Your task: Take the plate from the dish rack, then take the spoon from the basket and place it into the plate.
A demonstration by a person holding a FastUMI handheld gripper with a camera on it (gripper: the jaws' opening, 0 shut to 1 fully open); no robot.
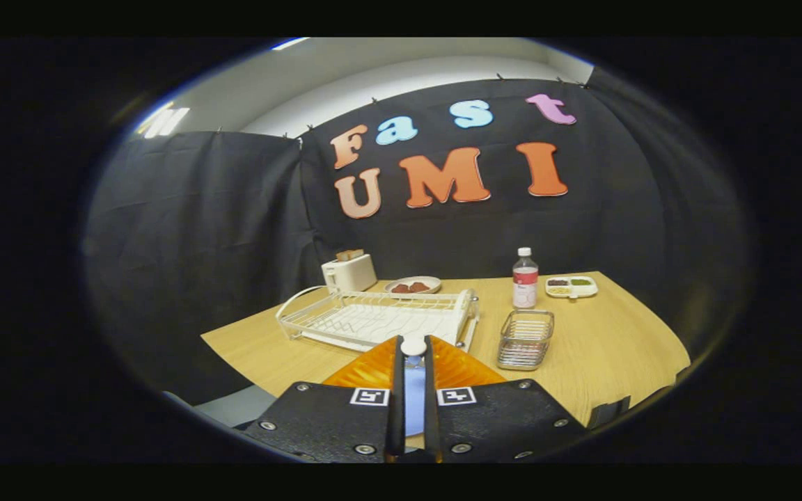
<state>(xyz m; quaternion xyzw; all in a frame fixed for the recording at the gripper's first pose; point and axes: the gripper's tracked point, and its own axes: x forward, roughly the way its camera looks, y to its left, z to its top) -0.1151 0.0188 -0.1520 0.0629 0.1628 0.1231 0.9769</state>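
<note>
- Jaws nearly closed, gripper [413,348] pinching a spoon [413,390] between both fingers [395,390]
- dish rack [379,319] just ahead of them, mid desk [610,348]
- wire basket [525,339] right of the rack
- bottle [525,278] near the desk's far edge

this is looking like a staged recording booth inside an office-type room, not a real kitchen: black cloth [220,229] is hanging as walls around a lone wooden table [617,341], with plain white wall and ceiling strip lights [164,122] showing above it. kitchen props are sitting there: a dish rack [373,316], toaster [349,273], wire basket [525,339].
</note>
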